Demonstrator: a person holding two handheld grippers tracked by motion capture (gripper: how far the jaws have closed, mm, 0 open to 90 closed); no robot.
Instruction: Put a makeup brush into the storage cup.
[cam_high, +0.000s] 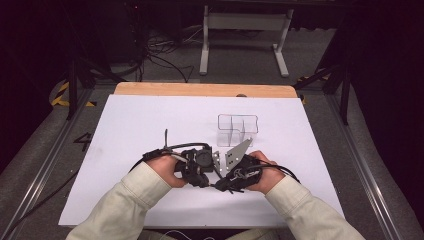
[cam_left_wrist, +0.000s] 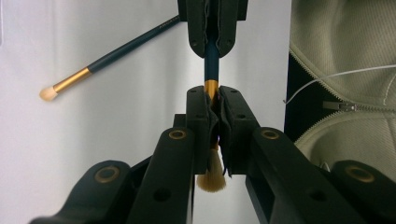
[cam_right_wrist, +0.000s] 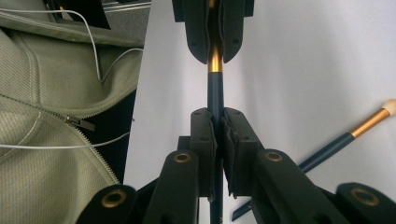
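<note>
Both grippers are clamped on one makeup brush (cam_left_wrist: 211, 65), facing each other over the near table (cam_high: 150, 120). Left gripper (cam_left_wrist: 214, 116) pinches the gold ferrule by the bristles, right gripper (cam_right_wrist: 215, 126) the dark handle, so the brush's long axis runs straight between them. Another brush (cam_left_wrist: 112, 53) lies loose alongside.

A white-topped table (cam_high: 150, 125) is standing on grey carpet (cam_high: 240, 65), a white metal frame (cam_high: 245, 22) sitting beyond in dim light.
</note>
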